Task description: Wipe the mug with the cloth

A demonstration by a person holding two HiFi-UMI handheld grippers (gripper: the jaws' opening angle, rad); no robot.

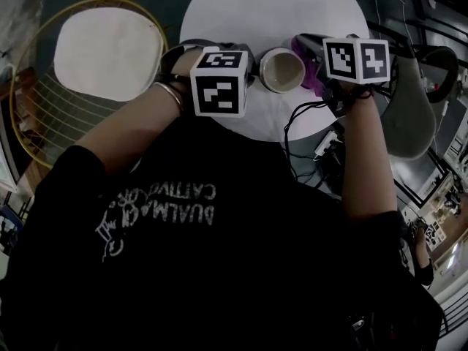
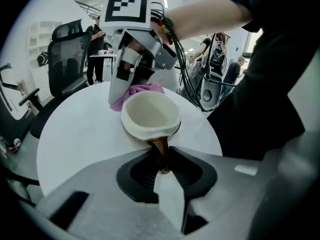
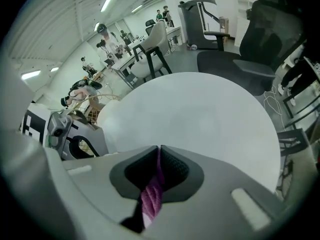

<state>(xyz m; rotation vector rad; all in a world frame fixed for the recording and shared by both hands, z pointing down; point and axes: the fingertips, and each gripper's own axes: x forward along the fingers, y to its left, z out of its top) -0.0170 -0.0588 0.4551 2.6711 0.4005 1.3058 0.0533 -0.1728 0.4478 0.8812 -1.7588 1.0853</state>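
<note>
Left gripper view: glossy round cream mug; crumpled purple cloth behind.

White mug, purple cloth seemingly against it

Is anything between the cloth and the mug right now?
Nothing visible. The cloth, pinched in the right hand-held gripper, hangs right beside the far rim of the mug. The left hand-held gripper grips the mug's handle.
</note>
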